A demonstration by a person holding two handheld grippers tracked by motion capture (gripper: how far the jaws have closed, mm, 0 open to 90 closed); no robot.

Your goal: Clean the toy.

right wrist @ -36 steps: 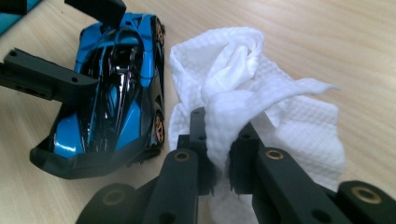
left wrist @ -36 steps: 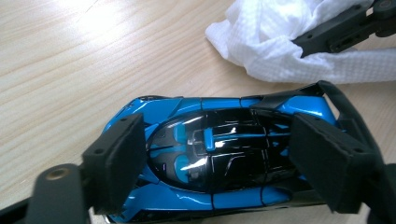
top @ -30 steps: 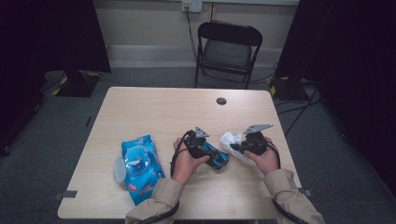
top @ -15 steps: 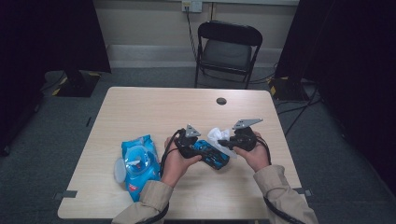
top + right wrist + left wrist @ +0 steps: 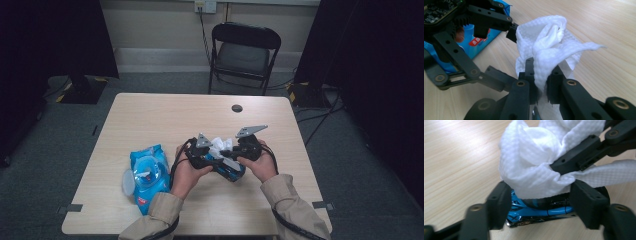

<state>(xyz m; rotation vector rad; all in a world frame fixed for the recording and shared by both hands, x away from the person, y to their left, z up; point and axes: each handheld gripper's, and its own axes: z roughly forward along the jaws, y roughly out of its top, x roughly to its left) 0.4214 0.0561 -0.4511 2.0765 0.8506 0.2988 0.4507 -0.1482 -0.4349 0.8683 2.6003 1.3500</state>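
1. Left gripper (image 5: 212,156) sits just below table centre, approx 6 o'clock from the small dark hole (image 5: 237,108). Its jaws have just been closing, w/ the blue toy car (image 5: 541,212) between them. In the left gripper view the pads stand either side of the car & look to press on its ends, so I read it as a clamp on the car, which lies on the table (image 5: 165,115).
2. Wipe (image 5: 221,145) is white & crumpled, draped on top of the car, at approx 3 o'clock from the left gripper's plate.
3. Right gripper (image 5: 541,75) has its jaws pressed together on a fold of the wipe; the rest of the cloth bunches up above them.
4. Step in hand, as I judge it: cleaning the car w/ the wipe, one gripper steadying it, the other working the cloth over the roof.
5. Next move prob. calls for a firm hold on the car so it can't roll, then dragging the wipe along the body w/o letting the cloth slip out of the pinch or snag on the left jaws.
6. Writing: the blue wipes pack (image 5: 146,175), at approx 9 o'clock from the left gripper, has a red label w/ white characters in the right gripper view, too blurred to read. No brand legible on the car.
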